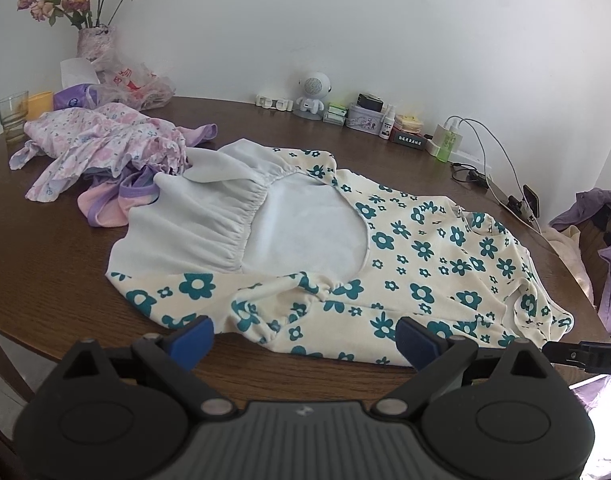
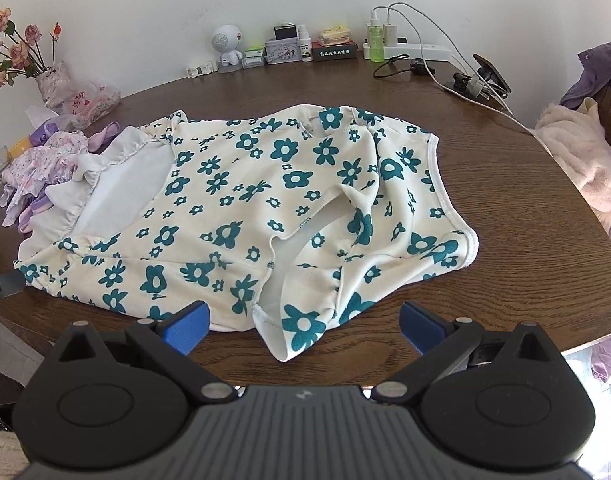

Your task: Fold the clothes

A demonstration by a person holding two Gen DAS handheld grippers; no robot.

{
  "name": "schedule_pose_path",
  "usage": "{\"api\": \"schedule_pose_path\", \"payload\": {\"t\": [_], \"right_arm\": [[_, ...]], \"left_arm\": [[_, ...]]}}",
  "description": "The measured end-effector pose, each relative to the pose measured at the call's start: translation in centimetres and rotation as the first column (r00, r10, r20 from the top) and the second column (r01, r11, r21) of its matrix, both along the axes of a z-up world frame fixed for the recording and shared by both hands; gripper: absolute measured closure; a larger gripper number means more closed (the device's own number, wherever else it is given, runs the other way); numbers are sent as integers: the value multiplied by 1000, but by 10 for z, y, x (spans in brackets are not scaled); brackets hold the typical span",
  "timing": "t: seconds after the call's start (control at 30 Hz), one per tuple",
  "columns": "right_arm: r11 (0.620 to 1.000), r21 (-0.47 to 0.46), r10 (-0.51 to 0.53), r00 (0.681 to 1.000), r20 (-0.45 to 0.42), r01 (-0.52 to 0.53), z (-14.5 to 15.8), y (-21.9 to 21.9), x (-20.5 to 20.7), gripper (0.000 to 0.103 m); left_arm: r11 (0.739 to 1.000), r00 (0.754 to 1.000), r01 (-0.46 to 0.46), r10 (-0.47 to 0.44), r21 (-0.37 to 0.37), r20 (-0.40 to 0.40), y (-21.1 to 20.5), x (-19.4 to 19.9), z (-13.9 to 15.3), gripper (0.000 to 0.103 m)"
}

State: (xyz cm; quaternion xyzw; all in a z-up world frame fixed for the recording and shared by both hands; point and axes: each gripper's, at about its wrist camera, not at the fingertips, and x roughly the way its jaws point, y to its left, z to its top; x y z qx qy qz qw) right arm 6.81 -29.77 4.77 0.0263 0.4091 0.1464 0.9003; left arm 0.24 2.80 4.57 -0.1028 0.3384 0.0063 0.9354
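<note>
A cream garment with teal flowers [image 1: 421, 264] lies spread across the brown wooden table [image 1: 45, 248], its white lining and elastic waist turned up at the left. The right wrist view shows the same flowered garment [image 2: 265, 200] with a folded hem near me. My left gripper [image 1: 305, 334] is open just above the garment's near edge, nothing between its blue pads [image 1: 195, 336]. Open too is my right gripper [image 2: 303, 326], standing over the hem at the table's front, its blue pads [image 2: 187, 326] apart.
A heap of pink and lilac clothes [image 1: 105, 148] lies at the back left beside a glass [image 1: 11, 114] and a vase of flowers [image 1: 95, 40]. Small boxes, a white robot figure [image 1: 311, 96], a power strip and cables [image 2: 421, 50] line the wall. A fluffy pink garment [image 2: 581, 156] hangs at the right.
</note>
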Motion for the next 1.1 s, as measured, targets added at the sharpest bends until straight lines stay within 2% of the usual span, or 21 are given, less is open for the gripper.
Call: {"api": "schedule_pose_path", "payload": {"t": [0.17,0.27,0.37,0.47,0.57,0.63,0.73,0.8,0.9,0.97,1.1], "right_arm": [[996,84,40,999,-15,-38,-3,-6,11,0],[991,111,78,997,2,-78,0,-10,15,0],[986,59,157,988,-7,-156,3,-7,20,0],[963,-98,253,967,19,-250,10,4,17,0],[906,-234,366,931,7,-354,16,12,16,0],[849,-291,445,894,-60,-442,16,17,18,1],[756,-366,540,833,-123,-543,15,26,18,1],[680,-426,595,789,-155,-596,14,32,17,6],[577,-504,645,737,-203,-643,12,40,18,26],[535,-524,662,714,-227,-662,11,40,21,28],[466,-531,703,661,-264,-708,12,36,23,28]], "left_arm": [[1000,1000,17,-17,-2,5,2,5,2,5],[999,999,40,-40,35,15,9,7,5,6],[994,998,66,-68,83,15,18,10,7,6],[982,993,116,-113,148,-30,25,18,5,6],[956,979,195,-178,220,-97,28,27,0,6],[928,963,261,-231,265,-139,27,31,-3,6],[871,936,349,-301,347,-185,22,36,-6,6],[830,918,394,-336,396,-209,18,40,-6,7],[776,889,458,-385,433,-249,15,45,-7,10],[741,869,495,-414,453,-273,13,46,-10,12],[696,836,548,-441,463,-327,12,52,-18,17]]}}
